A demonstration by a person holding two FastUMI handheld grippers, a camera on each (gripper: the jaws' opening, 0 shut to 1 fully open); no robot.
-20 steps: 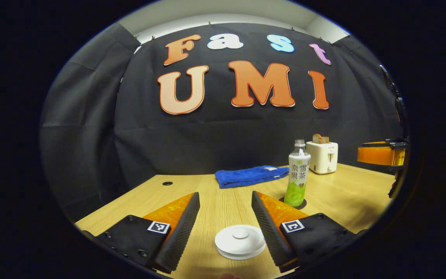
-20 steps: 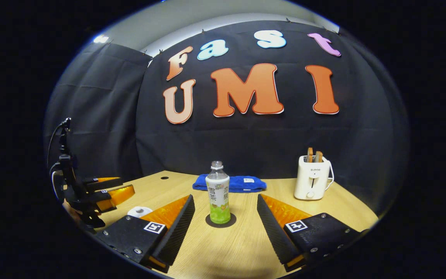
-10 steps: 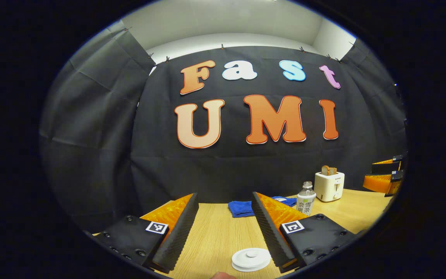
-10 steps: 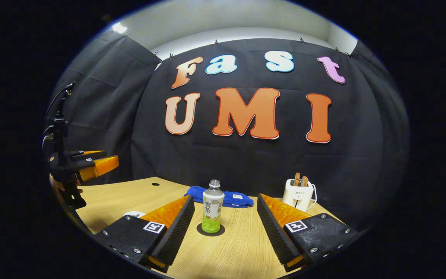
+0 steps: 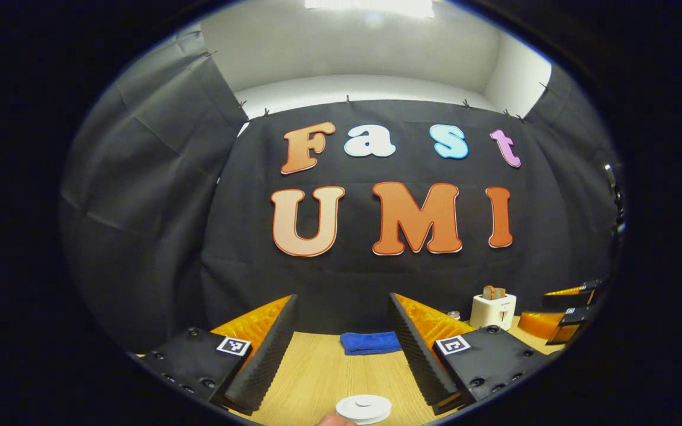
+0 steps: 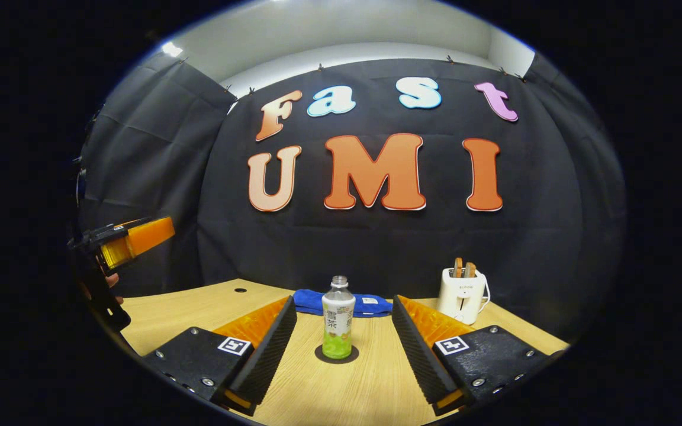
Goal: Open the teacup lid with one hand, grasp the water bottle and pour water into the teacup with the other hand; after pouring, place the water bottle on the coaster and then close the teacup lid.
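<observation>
Lid on the cup, bottle on its coaster, both my grippers spread and holding nothing.

From my left gripper (image 5: pixel 341 349) I see the white teacup lid (image 5: pixel 363 408) low between the parted jaws, on the wooden table (image 5: pixel 323 373). From my right gripper (image 6: pixel 344 349) the water bottle (image 6: pixel 338 325) stands upright on the dark coaster (image 6: pixel 337 357), between and beyond the wide-apart jaws. A blue towel (image 6: pixel 370 305) lies behind it; a white toaster (image 6: pixel 464 294) sits past the right jaw.

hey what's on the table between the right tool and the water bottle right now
Nothing: in the right gripper view only bare wooden table lies between the open right tool and the water bottle, which stands on its dark coaster.
</observation>
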